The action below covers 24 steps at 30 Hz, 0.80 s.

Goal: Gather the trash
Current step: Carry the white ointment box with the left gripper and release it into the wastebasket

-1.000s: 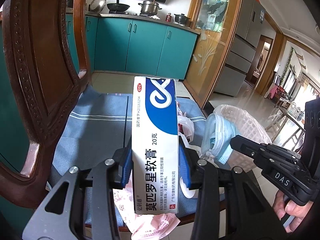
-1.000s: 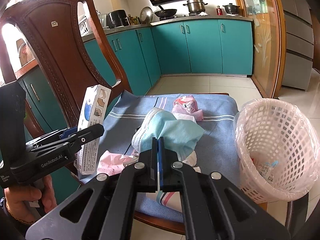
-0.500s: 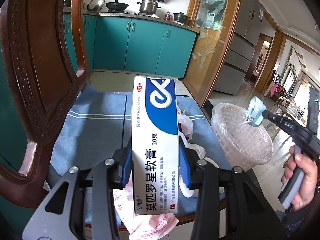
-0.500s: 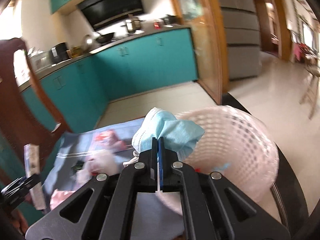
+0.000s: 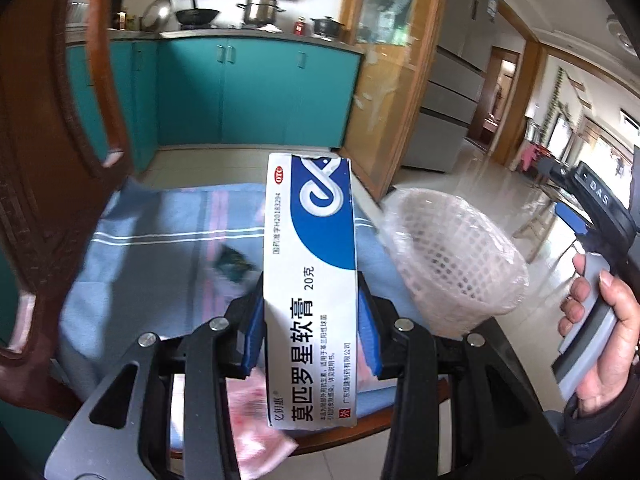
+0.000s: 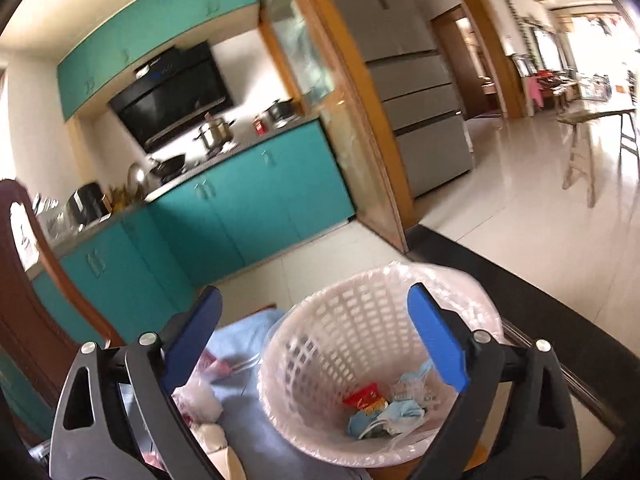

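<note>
Your left gripper (image 5: 311,330) was clamped on the white and blue ointment box (image 5: 311,280), its blue pads pressing both long sides, the box standing upright between them above the blue striped cloth (image 5: 160,248) on the chair seat. A pink wrapper (image 5: 256,436) lay on the cloth just below the box, and a small dark scrap (image 5: 234,262) lay farther back on the cloth, too blurred to tell what it was. The chair's wooden back (image 5: 40,160) rose at the left.

Your right gripper (image 6: 316,340) was opening, its jaws spread wide with nothing between the pads, and it pointed over the white mesh basket (image 6: 340,320) lined with a clear bag. Inside the basket lay the blue face mask (image 6: 396,412) beside a red wrapper (image 6: 366,394). The basket stood at the right edge of the cloth. From your left camera, your right hand (image 5: 600,340) gripped the handle beyond the basket's far side. More white and pink trash (image 6: 200,400) sat on the cloth left of the basket.
</note>
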### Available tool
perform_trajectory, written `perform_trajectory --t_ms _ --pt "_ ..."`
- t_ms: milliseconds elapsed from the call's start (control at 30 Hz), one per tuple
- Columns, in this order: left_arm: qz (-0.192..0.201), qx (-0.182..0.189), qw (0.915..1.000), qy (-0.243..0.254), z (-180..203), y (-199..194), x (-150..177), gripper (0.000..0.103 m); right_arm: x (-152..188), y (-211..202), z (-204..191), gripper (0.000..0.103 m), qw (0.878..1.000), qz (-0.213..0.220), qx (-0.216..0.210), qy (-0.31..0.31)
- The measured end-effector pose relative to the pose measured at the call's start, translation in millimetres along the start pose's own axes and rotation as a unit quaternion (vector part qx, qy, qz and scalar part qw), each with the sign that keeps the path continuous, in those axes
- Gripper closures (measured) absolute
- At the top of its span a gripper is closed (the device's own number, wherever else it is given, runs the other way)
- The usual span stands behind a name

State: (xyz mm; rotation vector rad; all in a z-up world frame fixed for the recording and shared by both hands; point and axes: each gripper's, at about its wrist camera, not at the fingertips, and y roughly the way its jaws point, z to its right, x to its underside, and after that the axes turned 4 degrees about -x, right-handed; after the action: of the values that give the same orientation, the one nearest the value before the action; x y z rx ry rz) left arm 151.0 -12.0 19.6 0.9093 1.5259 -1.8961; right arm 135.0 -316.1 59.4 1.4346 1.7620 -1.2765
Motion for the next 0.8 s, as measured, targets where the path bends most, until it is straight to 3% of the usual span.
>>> perform_trajectory --t_ms 167,333,367,400,533,667,800 --pt "-0.032 0.058 0.9977 0.009 54 28 -14 0.061 -2 -3 14 0.011 1.0 0.007 0.004 0.016" --pt "-0.046 0.108 0.9924 0.037 129 71 -52 0.058 -5 -10 21 0.011 0.999 0.015 0.003 0.04" --pt "-0.053 0.118 0.9907 0.041 143 83 -60 0.047 -6 -10 20 0.011 0.999 0.017 0.003 0.041" --pt "-0.06 0.122 0.9897 0.045 151 93 -63 0.026 -7 -11 19 0.011 0.999 0.02 0.003 0.042" --pt "-0.075 0.081 0.9932 0.036 149 109 -58 0.02 -6 -9 17 0.011 0.999 0.012 -0.004 0.045" --pt "-0.05 0.045 0.9973 0.028 104 72 -38 0.014 -1 -4 4 0.011 1.0 -0.012 -0.02 0.021" --pt "-0.011 -0.008 0.9993 0.035 51 24 -23 0.01 14 8 -29 0.011 0.996 -0.067 -0.048 -0.026"
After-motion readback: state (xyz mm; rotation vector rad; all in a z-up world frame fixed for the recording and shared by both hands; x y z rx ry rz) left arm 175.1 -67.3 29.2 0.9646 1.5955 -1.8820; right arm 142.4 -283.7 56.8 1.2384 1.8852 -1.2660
